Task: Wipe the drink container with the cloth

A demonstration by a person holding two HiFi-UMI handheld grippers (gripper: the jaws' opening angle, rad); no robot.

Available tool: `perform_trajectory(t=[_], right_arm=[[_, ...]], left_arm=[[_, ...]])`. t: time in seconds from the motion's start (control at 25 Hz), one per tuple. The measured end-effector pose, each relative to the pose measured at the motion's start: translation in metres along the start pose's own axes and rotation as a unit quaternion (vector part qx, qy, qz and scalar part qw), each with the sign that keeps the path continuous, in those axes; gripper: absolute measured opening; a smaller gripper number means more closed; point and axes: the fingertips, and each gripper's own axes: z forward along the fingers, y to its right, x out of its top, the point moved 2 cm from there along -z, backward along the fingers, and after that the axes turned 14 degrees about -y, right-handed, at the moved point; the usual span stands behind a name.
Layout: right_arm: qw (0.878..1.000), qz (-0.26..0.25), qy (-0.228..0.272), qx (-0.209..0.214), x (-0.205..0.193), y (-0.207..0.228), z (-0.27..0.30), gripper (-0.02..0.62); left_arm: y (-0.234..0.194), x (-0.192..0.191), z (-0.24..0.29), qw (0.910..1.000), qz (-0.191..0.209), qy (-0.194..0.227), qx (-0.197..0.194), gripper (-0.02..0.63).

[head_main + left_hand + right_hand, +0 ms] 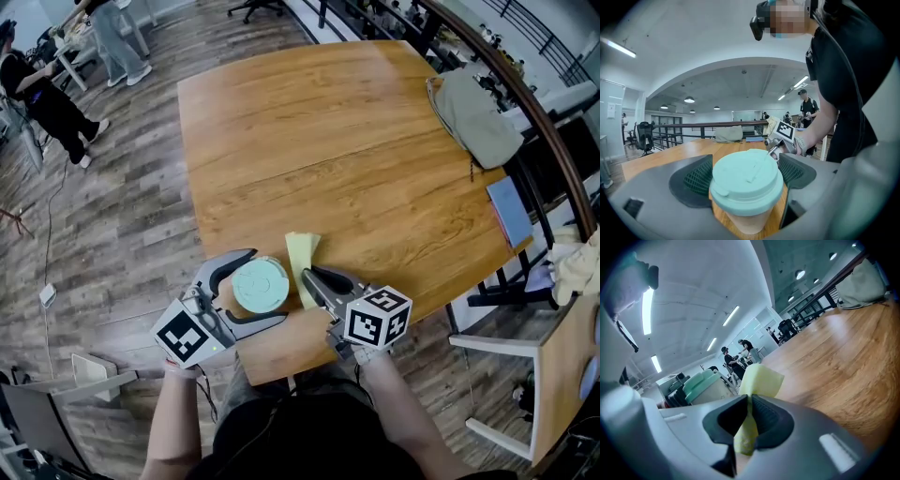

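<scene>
A paper cup with a mint-green lid [259,286] stands upright near the front edge of the wooden table [328,141]. My left gripper [266,288] is shut on it, one pad on each side of the cup [746,187]. Just to the cup's right, my right gripper [313,278] is shut on a pale yellow cloth [302,258]. The cloth [759,379] is folded and sticks up out of the closed jaws, beside the cup [705,386] and close to its side. I cannot tell whether cloth and cup touch.
A grey bag [473,111] lies at the table's far right, and a blue notebook [511,212] sits by the right edge. Chairs [525,375] stand to the right of the table. People [47,98] stand far off on the left.
</scene>
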Motion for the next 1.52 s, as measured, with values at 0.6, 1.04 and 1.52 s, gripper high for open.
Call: perform_trajectory(t=[0.6,1.04,1.52], right_arm=[[0.992,-0.114,0.027,-0.051,0.02,-0.011,-0.031,0.04],[0.965,-0.221,0.081,-0.116,0.058,-0.044,-0.051,0.038],[0.947,-0.247,0.127,-0.16,0.079,-0.068,-0.072,0.038]], left_arm=[[-0.008,0.003,-0.037,0.9908,-0.087,0.085,0.059,0.415],[-0.054,0.019,-0.084,0.9585,-0.119,0.169,0.196,-0.003],[-0.086,0.02,-0.093,0.9485,-0.135,0.173,0.228,-0.003]])
